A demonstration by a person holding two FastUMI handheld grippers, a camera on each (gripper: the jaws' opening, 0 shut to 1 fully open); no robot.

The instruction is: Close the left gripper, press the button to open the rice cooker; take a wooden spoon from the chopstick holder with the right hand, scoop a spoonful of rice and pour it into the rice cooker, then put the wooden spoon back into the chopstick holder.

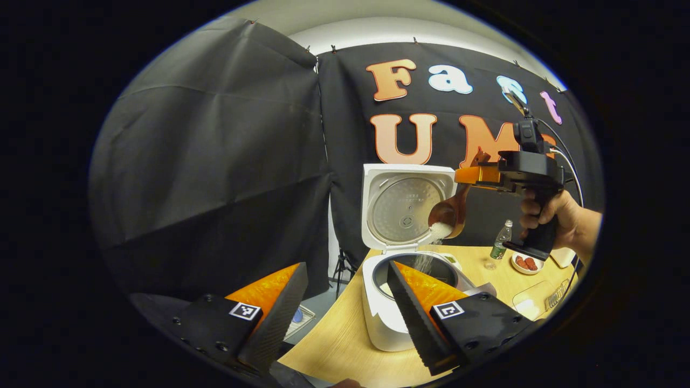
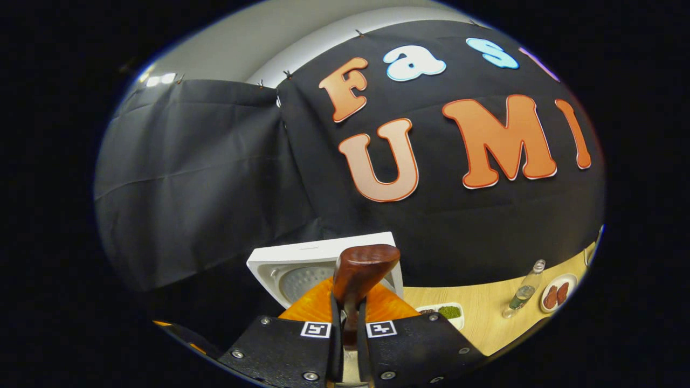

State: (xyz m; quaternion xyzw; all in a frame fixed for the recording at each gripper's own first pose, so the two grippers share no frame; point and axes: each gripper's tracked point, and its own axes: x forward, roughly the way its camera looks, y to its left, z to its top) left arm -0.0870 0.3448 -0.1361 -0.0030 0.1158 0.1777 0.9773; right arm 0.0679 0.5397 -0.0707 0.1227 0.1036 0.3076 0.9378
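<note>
Clamped between the right gripper point(image 2: 345, 345) fingers: wooden spoon point(image 1: 450, 213), handle running down from the gripper, bowl tipped below it, spilling rice into the open rice cooker point(image 1: 388, 302) directly beneath. Left gripper point(image 1: 345, 318) wide apart, empty, just before the cooker. Bottle point(image 1: 500, 241) beyond.

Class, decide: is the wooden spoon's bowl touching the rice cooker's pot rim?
Apart. In the left gripper view the wooden spoon hangs tilted above the rice cooker, with open space and falling rice between its bowl and the pot rim.
</note>
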